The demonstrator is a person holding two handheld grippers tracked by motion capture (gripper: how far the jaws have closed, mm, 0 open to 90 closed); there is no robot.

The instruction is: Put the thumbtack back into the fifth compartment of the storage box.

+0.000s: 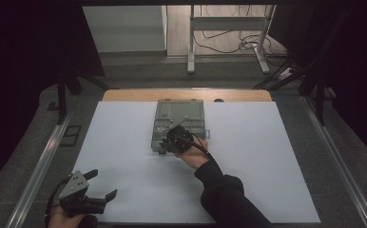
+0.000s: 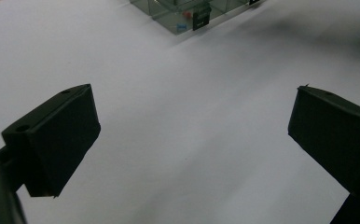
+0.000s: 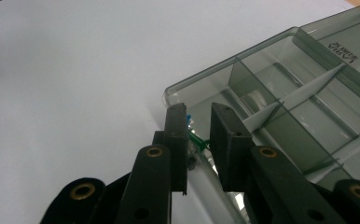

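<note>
A clear grey compartment box (image 1: pixel 179 111) lies open at the far middle of the white sheet (image 1: pixel 267 166). My right gripper (image 1: pixel 169 138) hovers over the box's near left corner. In the right gripper view its jaws (image 3: pixel 199 112) stand a narrow gap apart, and a thin green piece (image 3: pixel 197 140) spans that gap, with a blue speck (image 3: pixel 189 117) just behind it. The box's dividers (image 3: pixel 285 74) run off to the right. My left gripper (image 1: pixel 103 184) rests at the sheet's near left corner, open (image 2: pixel 193 107) with nothing between its fingers. The box corner (image 2: pixel 187 11) lies far ahead of it.
A wooden table edge (image 1: pixel 124 95) borders the sheet at the back. Metal rails (image 1: pixel 43 161) run along both sides. Beyond the table stand a white frame (image 1: pixel 191 42) and loose floor cables (image 1: pixel 248 45). The person's dark sleeve (image 1: pixel 224 194) crosses the near middle of the sheet.
</note>
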